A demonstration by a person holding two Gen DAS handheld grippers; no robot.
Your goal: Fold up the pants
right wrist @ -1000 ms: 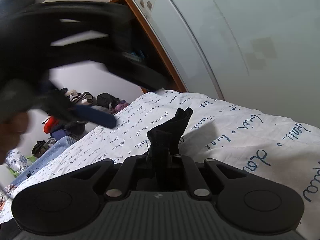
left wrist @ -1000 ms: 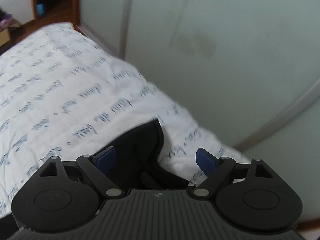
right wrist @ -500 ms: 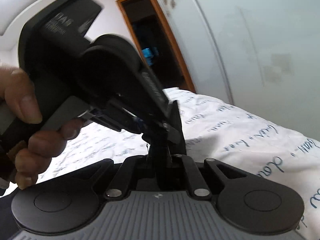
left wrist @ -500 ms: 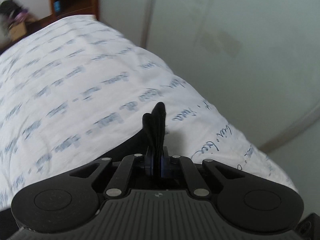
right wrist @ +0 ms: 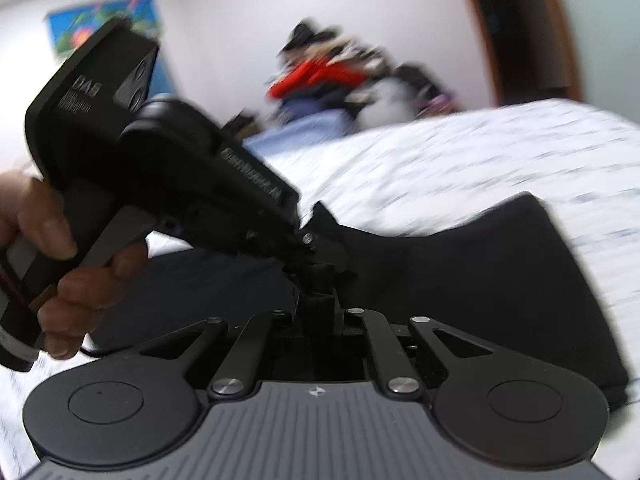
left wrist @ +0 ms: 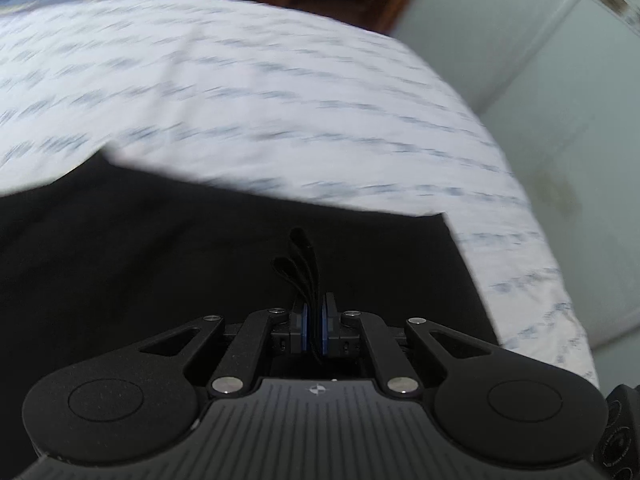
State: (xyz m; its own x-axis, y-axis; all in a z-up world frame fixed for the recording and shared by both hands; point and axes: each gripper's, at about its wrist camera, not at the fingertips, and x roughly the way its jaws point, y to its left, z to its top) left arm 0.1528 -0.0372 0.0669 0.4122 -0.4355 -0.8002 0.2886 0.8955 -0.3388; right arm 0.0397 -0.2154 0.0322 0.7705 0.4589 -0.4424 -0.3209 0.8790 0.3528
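Note:
Black pants [left wrist: 200, 248] lie spread on a white bedspread with blue script. My left gripper [left wrist: 314, 320] is shut on a bunched edge of the pants, and a few folds of black cloth stick up between its blue pads [left wrist: 305, 326]. In the right wrist view my right gripper [right wrist: 320, 304] is shut on another bunch of the same black pants [right wrist: 480, 272]. The left gripper's black body [right wrist: 160, 168], held by a person's hand [right wrist: 60, 248], sits just left of and above the right one, its tip close beside the right gripper's tip.
The bedspread [left wrist: 280, 100] runs up to a pale wardrobe door [left wrist: 560, 100] on the right. A pile of clothes [right wrist: 340, 76] lies beyond the bed against a white wall, beside a brown door frame [right wrist: 480, 40]. A colourful picture [right wrist: 104, 20] hangs on the wall.
The left gripper went from open to shut on the pants' edge, then both grippers swept fast across the bed with the cloth. The black pants now fill the lower view.

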